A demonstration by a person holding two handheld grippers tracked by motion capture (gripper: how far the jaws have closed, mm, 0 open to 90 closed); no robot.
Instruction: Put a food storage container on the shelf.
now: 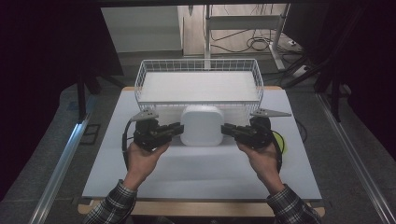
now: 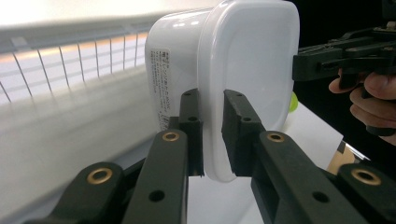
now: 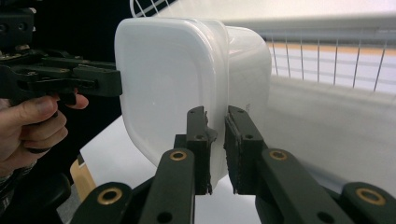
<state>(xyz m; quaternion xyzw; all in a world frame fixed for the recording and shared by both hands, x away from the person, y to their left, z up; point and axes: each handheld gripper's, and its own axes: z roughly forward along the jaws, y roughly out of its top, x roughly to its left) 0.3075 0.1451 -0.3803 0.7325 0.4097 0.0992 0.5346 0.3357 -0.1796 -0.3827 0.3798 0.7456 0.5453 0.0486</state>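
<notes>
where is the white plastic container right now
In the high view the white plastic container sits mid-table, just in front of the wire basket, clamped by its rim between the left gripper and the right gripper.

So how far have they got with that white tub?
Done: both tongs, left and right, are clamped on opposite rims of the white tub. In hand: it's held just in front of the wire basket. Left, probably: carrying it over the wall and setting it inside.
</notes>
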